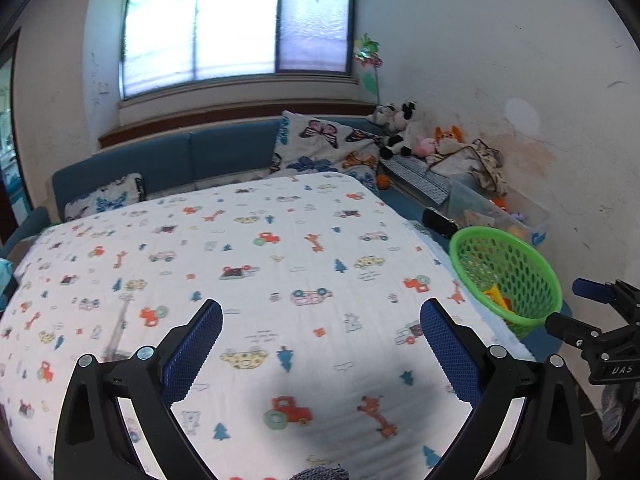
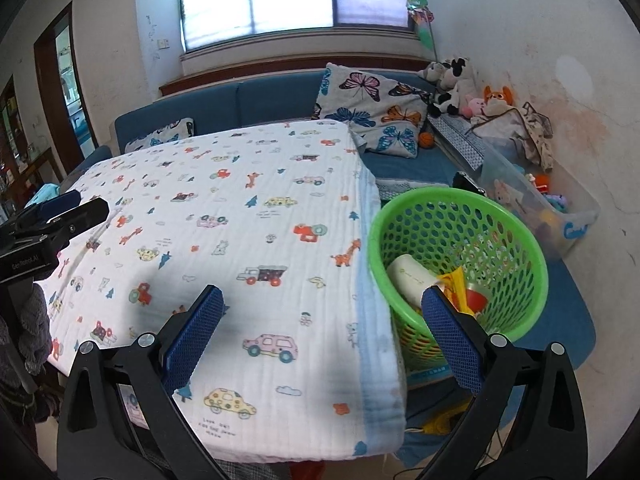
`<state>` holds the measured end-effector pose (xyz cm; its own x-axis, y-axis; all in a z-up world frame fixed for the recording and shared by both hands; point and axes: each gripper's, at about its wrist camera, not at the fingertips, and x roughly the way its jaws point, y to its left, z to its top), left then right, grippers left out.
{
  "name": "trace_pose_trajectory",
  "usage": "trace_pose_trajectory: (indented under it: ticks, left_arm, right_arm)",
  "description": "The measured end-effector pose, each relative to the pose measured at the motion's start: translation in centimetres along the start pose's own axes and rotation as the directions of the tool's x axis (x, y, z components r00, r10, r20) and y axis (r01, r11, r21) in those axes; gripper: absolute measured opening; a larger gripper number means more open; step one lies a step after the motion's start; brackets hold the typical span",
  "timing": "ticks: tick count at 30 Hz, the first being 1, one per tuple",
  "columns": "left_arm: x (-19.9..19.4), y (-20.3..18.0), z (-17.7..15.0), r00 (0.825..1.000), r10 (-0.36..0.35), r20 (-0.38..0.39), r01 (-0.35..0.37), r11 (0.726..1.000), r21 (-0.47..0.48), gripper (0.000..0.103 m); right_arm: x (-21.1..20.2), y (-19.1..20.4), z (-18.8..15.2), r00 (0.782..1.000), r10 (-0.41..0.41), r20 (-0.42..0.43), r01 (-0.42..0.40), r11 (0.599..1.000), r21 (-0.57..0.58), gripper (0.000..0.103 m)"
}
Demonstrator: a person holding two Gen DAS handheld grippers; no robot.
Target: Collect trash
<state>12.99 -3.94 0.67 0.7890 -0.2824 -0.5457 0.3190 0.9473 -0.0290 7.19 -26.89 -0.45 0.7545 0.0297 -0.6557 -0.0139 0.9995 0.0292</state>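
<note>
A: Both wide apart, empty — left gripper (image 1: 321, 312) and right gripper (image 2: 322, 298) over the printed blanket (image 2: 240, 216).

B: Trash?

A: White cup (image 2: 412, 276) inside the green basket (image 2: 400, 208), two o'clock, touching the blanket's right edge.

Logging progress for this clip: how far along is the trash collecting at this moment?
Looks nearly or fully done. The green basket beside the table already holds a white cup and yellow and red scraps. Nothing is in hand: the left gripper and right gripper are both open and empty. No loose trash shows on the patterned cloth in either view, so nothing visible is left.
</note>
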Motion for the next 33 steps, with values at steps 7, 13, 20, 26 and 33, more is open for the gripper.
trace_pose_trajectory:
  ticks: [7,13,20,26,33]
  left_arm:
    - [-1.1,1.4,-0.7,0.999,0.029,0.018,-0.029,0.999,-0.022,0.096]
    - [-1.5,2.3,-1.2,0.999,0.046,0.022,-0.045,0.998,-0.04,0.096]
    - [-1.9,3.0,-1.8,0.998,0.054,0.027,-0.053,0.997,-0.061,0.096]
    - [-2.2,3.5,-2.2,0.998,0.064,0.029,-0.062,0.995,-0.073,0.096]
    - [-2.5,3.9,-2.6,0.997,0.073,0.031,-0.07,0.994,-0.079,0.096]
  right_arm:
    - [0.4,1.5,-0.2,0.999,0.036,-0.004,-0.036,0.999,0.002,0.098]
    - [0.3,2.2,0.0,0.999,0.054,0.002,-0.054,0.999,0.005,0.098]
    - [0.2,2.6,0.2,0.998,0.068,0.008,-0.068,0.998,0.01,0.098]
    - [0.2,2.8,0.1,0.997,0.074,0.01,-0.074,0.997,0.015,0.099]
    - [0.2,3.2,0.0,0.997,0.083,0.006,-0.083,0.996,0.01,0.098]
